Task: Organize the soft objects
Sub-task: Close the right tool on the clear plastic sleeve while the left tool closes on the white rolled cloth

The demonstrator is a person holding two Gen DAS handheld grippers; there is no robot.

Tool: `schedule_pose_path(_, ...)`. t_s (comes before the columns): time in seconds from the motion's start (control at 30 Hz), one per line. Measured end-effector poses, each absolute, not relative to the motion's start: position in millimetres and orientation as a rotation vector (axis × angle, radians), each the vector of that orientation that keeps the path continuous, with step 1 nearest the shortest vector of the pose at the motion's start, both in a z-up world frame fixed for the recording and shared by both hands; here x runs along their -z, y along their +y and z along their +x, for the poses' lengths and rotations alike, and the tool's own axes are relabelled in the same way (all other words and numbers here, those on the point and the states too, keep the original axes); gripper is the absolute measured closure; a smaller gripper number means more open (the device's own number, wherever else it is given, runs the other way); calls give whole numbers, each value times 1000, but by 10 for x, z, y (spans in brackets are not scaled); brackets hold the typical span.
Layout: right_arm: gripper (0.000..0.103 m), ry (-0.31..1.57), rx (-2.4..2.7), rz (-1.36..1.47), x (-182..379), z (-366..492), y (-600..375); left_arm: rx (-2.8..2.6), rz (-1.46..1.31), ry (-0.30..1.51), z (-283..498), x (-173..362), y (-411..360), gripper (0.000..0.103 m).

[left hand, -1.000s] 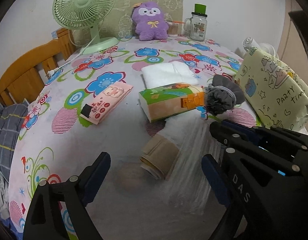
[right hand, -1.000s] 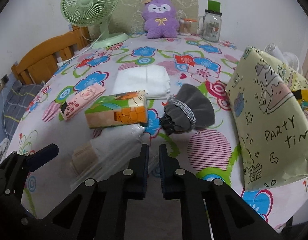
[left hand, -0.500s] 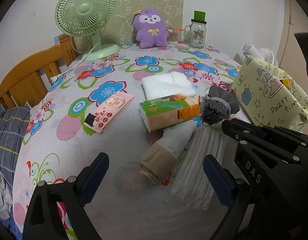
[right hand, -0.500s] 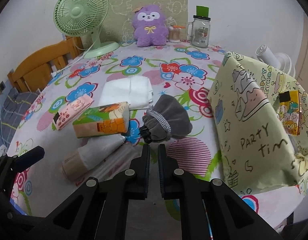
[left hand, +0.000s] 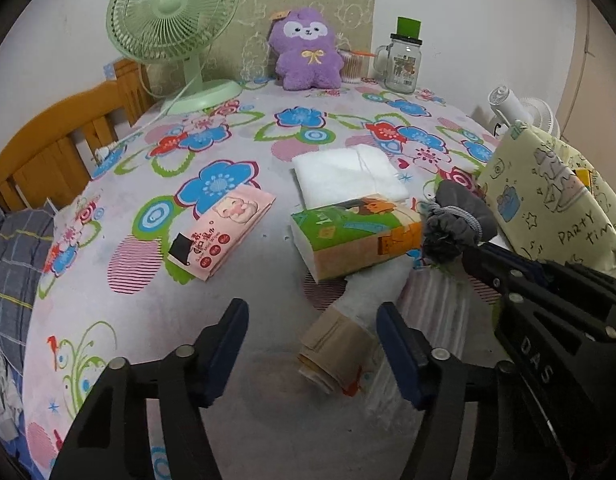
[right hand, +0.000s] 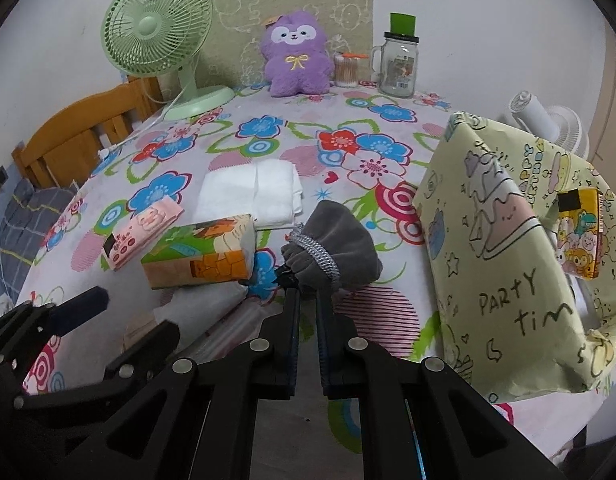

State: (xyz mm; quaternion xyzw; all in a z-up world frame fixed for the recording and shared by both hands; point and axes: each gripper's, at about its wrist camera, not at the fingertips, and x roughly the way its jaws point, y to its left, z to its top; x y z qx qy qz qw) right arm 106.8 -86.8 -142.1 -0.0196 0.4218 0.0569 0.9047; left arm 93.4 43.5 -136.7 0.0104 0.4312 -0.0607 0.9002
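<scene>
My right gripper [right hand: 306, 286] is shut on the gathered mouth of a grey drawstring pouch [right hand: 334, 252], which also shows in the left wrist view [left hand: 454, 222]. My left gripper [left hand: 312, 320] is open, its jaws on either side of a beige rolled cloth [left hand: 336, 350] lying under a clear plastic bag [left hand: 424, 300]. A green and orange tissue pack [left hand: 356, 234] lies beyond it. A folded white cloth [left hand: 348, 174] and a pink wipes pack [left hand: 223, 232] lie on the flowered tablecloth [left hand: 155, 288].
A yellow-green "Party time" bag [right hand: 504, 248] stands at the right edge. A green fan [left hand: 175, 32], a purple plush [left hand: 305, 50] and a glass jar [left hand: 402, 62] stand at the back. A wooden chair [left hand: 55, 140] is at the left.
My left gripper has moved forward, so its jaws now flank the beige roll. My right gripper has advanced to the grey pouch and holds its mouth.
</scene>
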Motion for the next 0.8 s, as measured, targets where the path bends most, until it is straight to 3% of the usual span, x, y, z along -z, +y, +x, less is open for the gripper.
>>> schedule_pose_path(0.23,91,915,-118,-40,1475,1109,-833,166,35,903,969,1460,364,44)
schedule_pose_path(0.4,91,930,-113,-47,1507,1083,-831,182,64,894,944,1494,287,62)
schedule_pose_path(0.47,91,931,-116,-47,1505,1069,-833,188,59,892,932,1486,286,74)
schedule_pose_path(0.63,89,933,-122,-55,1498,1014,-815,190,52,888,874,1478,291,88)
schedule_pose_path(0.73,74,938,-129,-50,1498,974,-803,180,51,885,812,1472,311,90)
schedule_pose_path(0.8,49,927,-127,-31,1483,938,-815,171,47,881,768,1466,330,92)
